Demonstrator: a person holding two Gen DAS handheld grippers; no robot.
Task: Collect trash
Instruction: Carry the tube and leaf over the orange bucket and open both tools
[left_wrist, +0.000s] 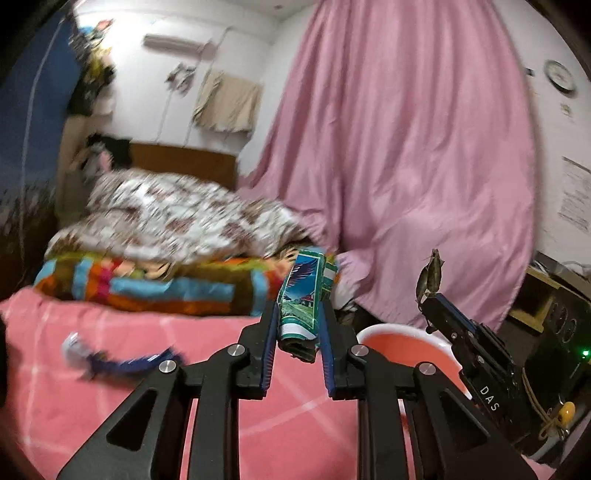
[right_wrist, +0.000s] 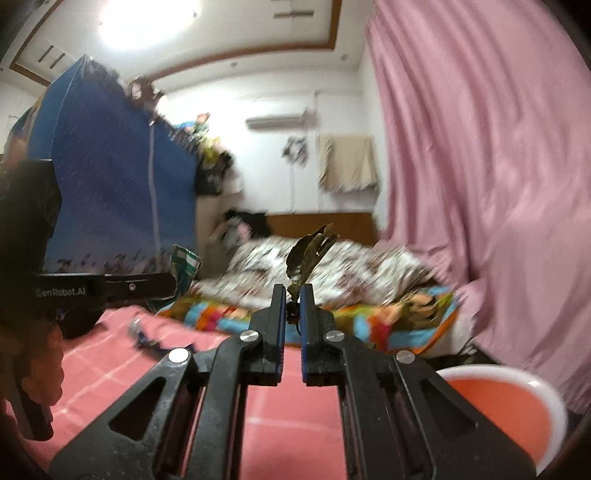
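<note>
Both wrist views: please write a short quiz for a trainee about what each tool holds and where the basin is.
1. True or false: the left tool is shut on a folded green-blue wrapper.
2. What does the right tool hold? A) a dry brown leaf B) a white cup C) a metal spoon
3. Fill in: in the right wrist view, the pink basin with a white rim shows at the lower ____ of the picture.

Key:
1. True; its pads press on the wrapper.
2. A; the dry brown leaf stands up between the pads.
3. Right.
</note>
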